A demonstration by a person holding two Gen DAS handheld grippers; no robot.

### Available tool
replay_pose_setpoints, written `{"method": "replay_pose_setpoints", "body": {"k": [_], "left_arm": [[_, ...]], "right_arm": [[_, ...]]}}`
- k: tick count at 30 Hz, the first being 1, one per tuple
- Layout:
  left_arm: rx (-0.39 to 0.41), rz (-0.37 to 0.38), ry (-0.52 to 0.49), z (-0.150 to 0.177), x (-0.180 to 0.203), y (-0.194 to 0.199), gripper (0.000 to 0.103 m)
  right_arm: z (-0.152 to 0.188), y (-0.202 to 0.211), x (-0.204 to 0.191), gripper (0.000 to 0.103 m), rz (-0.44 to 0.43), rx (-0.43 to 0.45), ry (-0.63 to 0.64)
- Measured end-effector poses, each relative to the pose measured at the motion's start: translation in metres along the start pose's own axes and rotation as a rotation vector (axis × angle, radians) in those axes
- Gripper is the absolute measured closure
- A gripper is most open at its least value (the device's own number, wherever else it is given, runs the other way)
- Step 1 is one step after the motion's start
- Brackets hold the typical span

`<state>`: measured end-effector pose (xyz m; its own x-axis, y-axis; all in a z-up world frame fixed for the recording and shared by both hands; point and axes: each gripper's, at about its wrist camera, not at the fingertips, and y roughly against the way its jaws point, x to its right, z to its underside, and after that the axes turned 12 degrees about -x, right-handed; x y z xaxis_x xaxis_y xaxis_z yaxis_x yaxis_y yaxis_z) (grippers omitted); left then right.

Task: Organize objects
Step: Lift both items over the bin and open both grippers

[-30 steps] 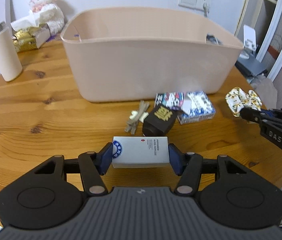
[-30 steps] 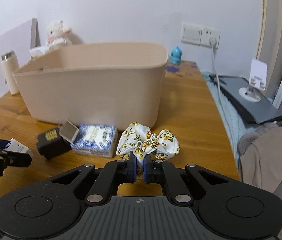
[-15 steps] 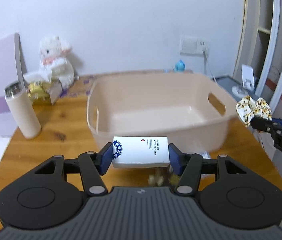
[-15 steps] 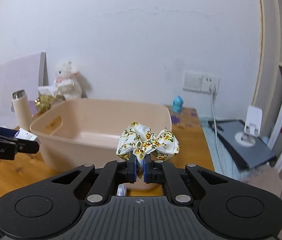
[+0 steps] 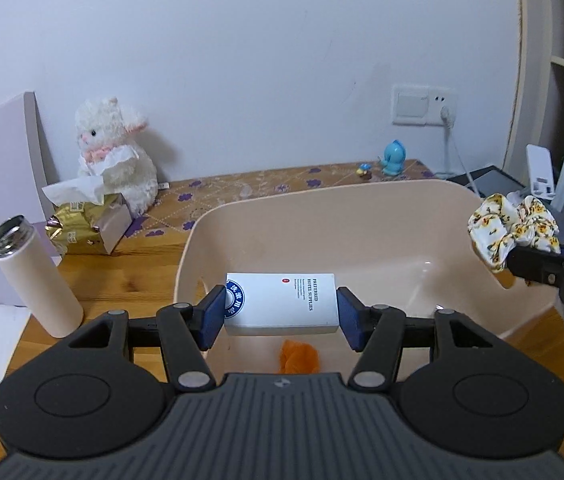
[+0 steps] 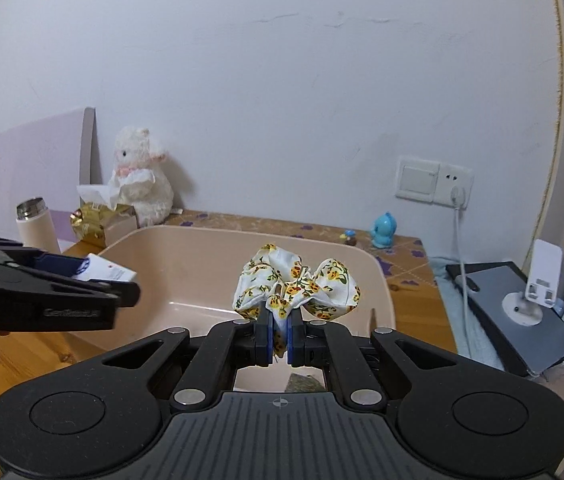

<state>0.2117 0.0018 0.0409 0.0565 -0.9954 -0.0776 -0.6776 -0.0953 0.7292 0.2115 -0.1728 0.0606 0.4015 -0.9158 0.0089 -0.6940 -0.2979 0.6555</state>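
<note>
The left gripper (image 5: 280, 312) grips a white rectangular cardboard box with a blue round emblem and small printed text (image 5: 282, 304) by its two short ends, its blue pads pressed flat against them. It holds the box level in the air above the near left part of the pale pink plastic tub with cut-out handles (image 5: 362, 204). An orange crumpled item (image 5: 298, 356) lies on the tub's floor, just below the box.

The right gripper (image 6: 279, 338) has its jaws pinched narrow on a white fabric scrunchie printed with yellow flowers (image 6: 296, 284), which puffs out above the pads. From the left wrist view the scrunchie (image 5: 512, 232) hangs over the tub's right rim.

The tub sits on a round wooden table (image 5: 121, 276). Near the table's left edge a cream cylindrical flask with an open steel mouth (image 5: 35, 276) stands upright. Behind it, toward the back left, a gold foil tissue pack with white tissue sticking out (image 5: 85, 220) sits just in front of a white plush lamb with a pink collar (image 5: 115, 152). At the back right, by the wall, a small blue figurine (image 5: 394, 158) stands.
</note>
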Motion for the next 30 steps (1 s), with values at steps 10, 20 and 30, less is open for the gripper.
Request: {"method": "replay_pose_setpoints", "body": {"k": [10,20,30], "left_arm": [[-0.117,0.007,-0.002,-0.005,0.002,-0.045,0.043],[-0.124,0.023,-0.005,-0.002,0.001,-0.037,0.025],[-0.087,0.020,-0.017,0.004,-0.002,0.002,0.019]], "right_arm": [[0.002,-0.049,-0.011,0.096,0.008,-0.128,0.026],[0.004,-0.043,-0.006,0.055,-0.001,-0.134,-0.008],[0.010,-0.002,0.002,0.019,0.012,-0.068,-0.044]]}}
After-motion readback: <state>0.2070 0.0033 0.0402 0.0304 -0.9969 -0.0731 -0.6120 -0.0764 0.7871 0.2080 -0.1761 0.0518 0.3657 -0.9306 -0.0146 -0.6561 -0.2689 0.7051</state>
